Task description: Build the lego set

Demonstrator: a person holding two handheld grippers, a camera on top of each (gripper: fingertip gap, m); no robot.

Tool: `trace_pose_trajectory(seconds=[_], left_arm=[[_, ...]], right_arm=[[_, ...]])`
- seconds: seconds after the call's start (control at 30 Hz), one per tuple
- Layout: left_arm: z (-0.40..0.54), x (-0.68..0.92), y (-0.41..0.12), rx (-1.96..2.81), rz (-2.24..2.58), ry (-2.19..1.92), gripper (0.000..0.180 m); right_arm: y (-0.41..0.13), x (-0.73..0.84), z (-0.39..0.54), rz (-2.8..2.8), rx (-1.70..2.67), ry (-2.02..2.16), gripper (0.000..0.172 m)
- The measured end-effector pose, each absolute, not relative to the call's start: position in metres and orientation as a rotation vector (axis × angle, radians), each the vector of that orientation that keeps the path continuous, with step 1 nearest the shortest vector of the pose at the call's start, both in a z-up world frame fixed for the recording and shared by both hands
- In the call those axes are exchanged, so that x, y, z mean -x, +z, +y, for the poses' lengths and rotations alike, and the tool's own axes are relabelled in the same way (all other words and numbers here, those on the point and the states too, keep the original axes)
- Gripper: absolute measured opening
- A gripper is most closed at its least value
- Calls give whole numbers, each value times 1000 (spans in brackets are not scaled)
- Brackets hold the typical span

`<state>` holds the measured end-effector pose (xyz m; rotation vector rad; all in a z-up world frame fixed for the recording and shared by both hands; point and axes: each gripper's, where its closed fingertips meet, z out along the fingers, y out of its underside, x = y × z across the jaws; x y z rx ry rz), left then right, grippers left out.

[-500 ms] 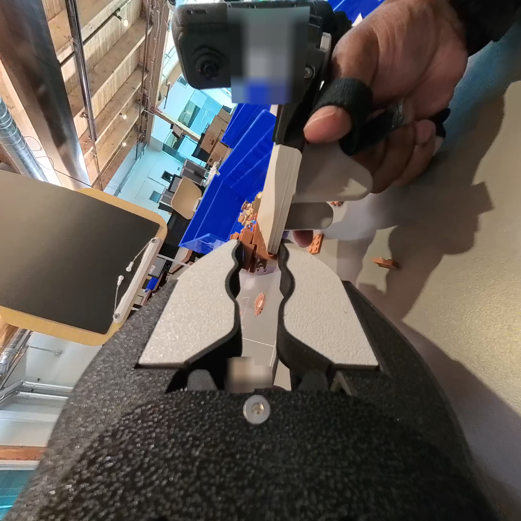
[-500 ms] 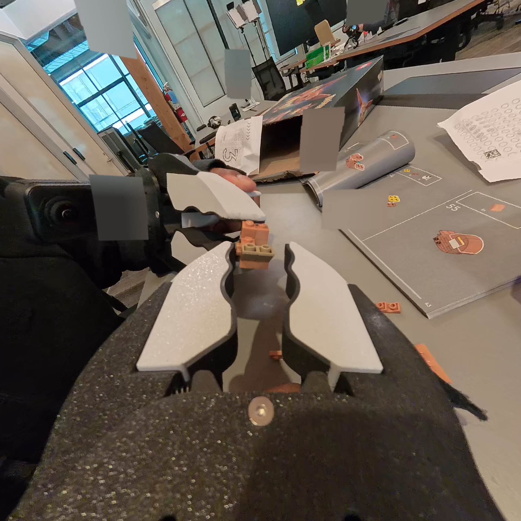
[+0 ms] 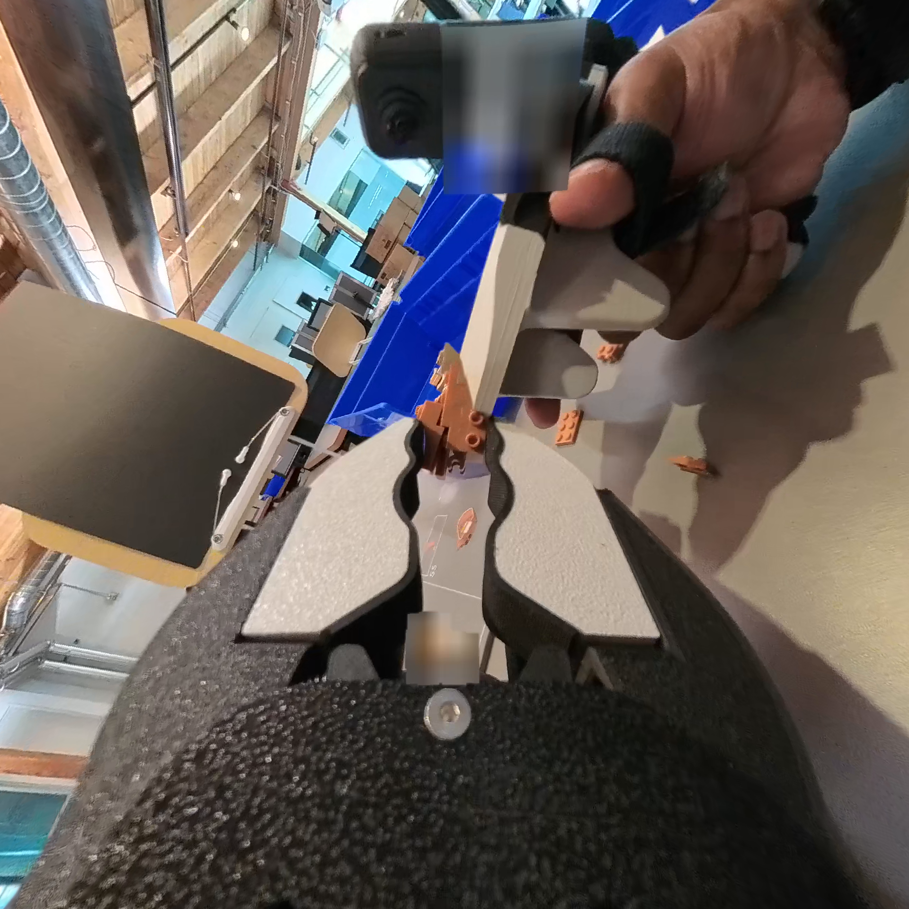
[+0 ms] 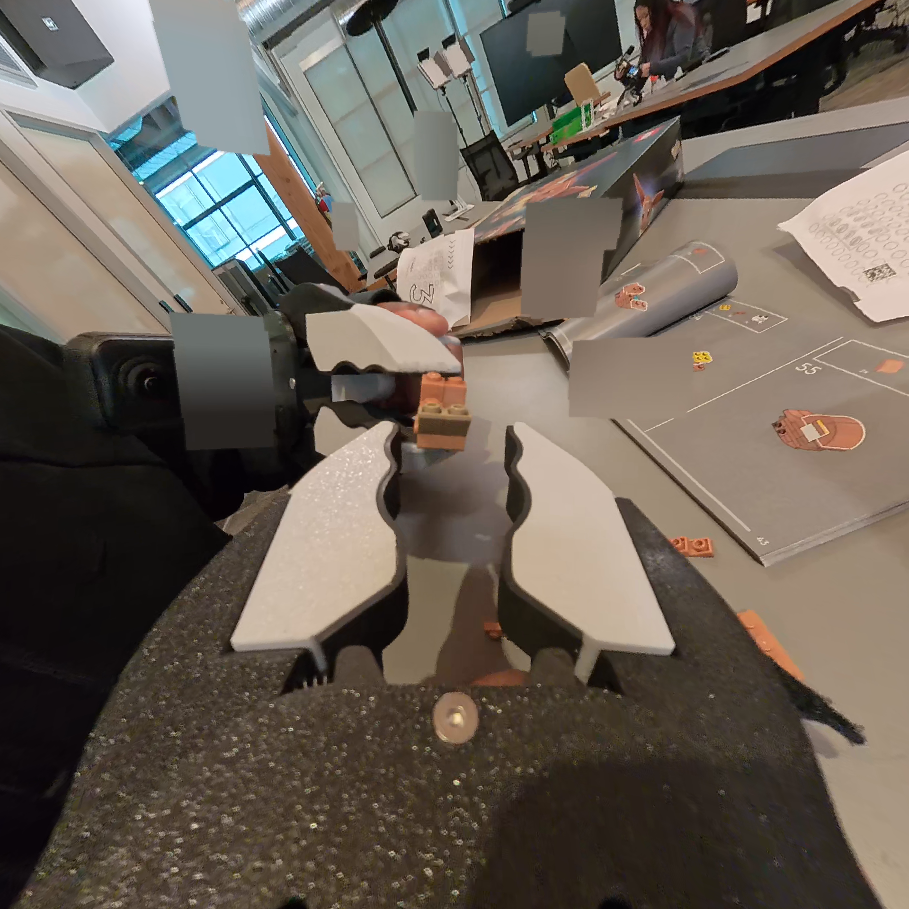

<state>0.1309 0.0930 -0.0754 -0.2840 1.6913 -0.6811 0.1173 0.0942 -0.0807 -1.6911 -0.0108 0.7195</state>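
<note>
Now the right gripper [image 4: 452,442] is spreading its jaws wider, letting go of the brown brick assembly [image 4: 442,413], which the left gripper [image 3: 450,442] is clamping just above the table [image 4: 492,492].

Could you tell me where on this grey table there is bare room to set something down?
The table is bare between the open cardboard box and the instruction booklet, beyond the brick assembly. It is crowded to the right: the booklet, a printed sheet and loose orange plates beside the right gripper.
</note>
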Motion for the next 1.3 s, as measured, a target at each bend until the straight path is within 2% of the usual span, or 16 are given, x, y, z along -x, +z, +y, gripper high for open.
trace_pose_trajectory(seconds=[0.43,0.73,1.3], left_arm=[[93,-134,-86,267,1744,-644,24],[91,-134,-91,233,1762,-587,24],[93,-140,-85,265,1696,-463,24]], right_arm=[[-87,-113,96,-19,1731,741,42],[-93,-117,96,-3,1777,722,21],[-88,-123,99,60,1705,673,18]])
